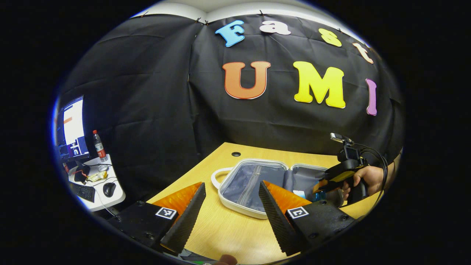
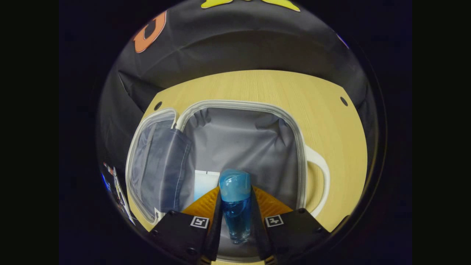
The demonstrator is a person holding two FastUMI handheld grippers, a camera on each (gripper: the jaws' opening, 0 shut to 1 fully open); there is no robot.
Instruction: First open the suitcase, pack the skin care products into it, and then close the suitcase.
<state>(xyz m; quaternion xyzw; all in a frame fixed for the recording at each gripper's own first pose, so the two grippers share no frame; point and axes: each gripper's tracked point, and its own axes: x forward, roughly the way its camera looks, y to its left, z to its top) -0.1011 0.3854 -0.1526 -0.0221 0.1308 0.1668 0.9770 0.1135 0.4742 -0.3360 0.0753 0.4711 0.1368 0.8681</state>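
A small white-rimmed suitcase (image 1: pixel 254 182) lies open on the wooden table, its grey lining showing in both halves. My right gripper (image 2: pixel 235 198) is shut on a clear blue bottle (image 2: pixel 234 206) and holds it low over the suitcase's (image 2: pixel 243 143) right half. A white and light-blue item (image 2: pixel 203 184) lies inside, just left of the bottle. In the left gripper view, the right gripper (image 1: pixel 331 184) and the hand holding it hover over the far half. My left gripper (image 1: pixel 232 200) is open above the table, in front of the suitcase, with nothing between its fingers.
The wooden table (image 1: pixel 228 228) has bare surface around the suitcase, and a white handle (image 2: pixel 318 184) sticks out on its right. To the far left stands a white desk (image 1: pixel 97 186) with a monitor, keyboard, mouse and a drink bottle (image 1: pixel 98 145).
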